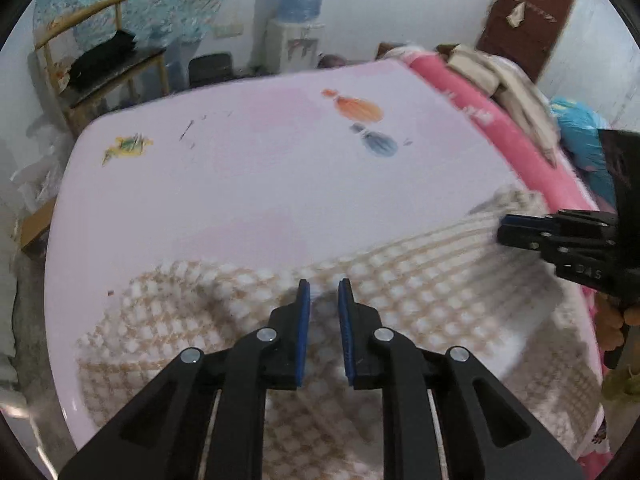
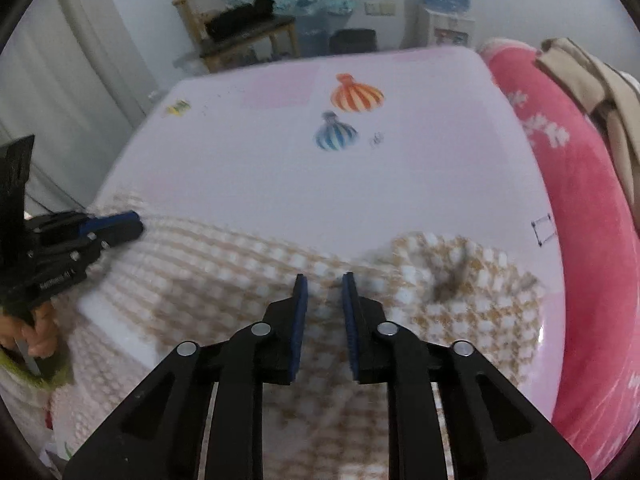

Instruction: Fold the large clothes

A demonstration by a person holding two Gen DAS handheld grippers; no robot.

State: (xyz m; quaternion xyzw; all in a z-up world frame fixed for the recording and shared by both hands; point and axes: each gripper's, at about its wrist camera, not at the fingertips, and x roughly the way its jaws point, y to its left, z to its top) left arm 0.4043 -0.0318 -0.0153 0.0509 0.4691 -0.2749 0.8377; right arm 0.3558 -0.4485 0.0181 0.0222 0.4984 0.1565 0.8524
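1. Garment (image 1: 420, 280): a large cloth, checked in white and tan, lay spread over the near half of a pale pink sheet (image 1: 260, 184). In the left wrist view it filled the lower part of the frame, and its near edge hung over the front of the sheet.
2. Left claw (image 1: 322, 284): the blue pads were pressed nearly together, with only a slim gap between them. They pointed down at the middle of the checked cloth. In the right wrist view the tips sat at the cloth's far left corner, at the left edge of the frame. Whether fabric was caught between them could not be told.
3. Right claw (image 2: 323, 280): the pads stood close together, with a narrow gap above the cloth. In the left wrist view the tips met the cloth's far right corner at the right edge of the frame. Blur hid whether they pinched it.
4. Left hand (image 2: 38, 340): fingers wrapped the claw's handle at the lower left of the right wrist view.
5. Cloth detail: a bunched, darker crease showed in the right part of the cloth, in the right wrist view.
6. Sheet prints: an orange balloon (image 2: 357, 98) and a blue balloon (image 2: 336, 136) lay beyond the cloth, well apart from it.
7. Surroundings: a pink blanket (image 2: 580, 208) ran along the right side, with beige clothes (image 1: 504, 76) on it. A wooden chair (image 2: 240, 28) and a water dispenser (image 1: 298, 20) stood at the far wall.
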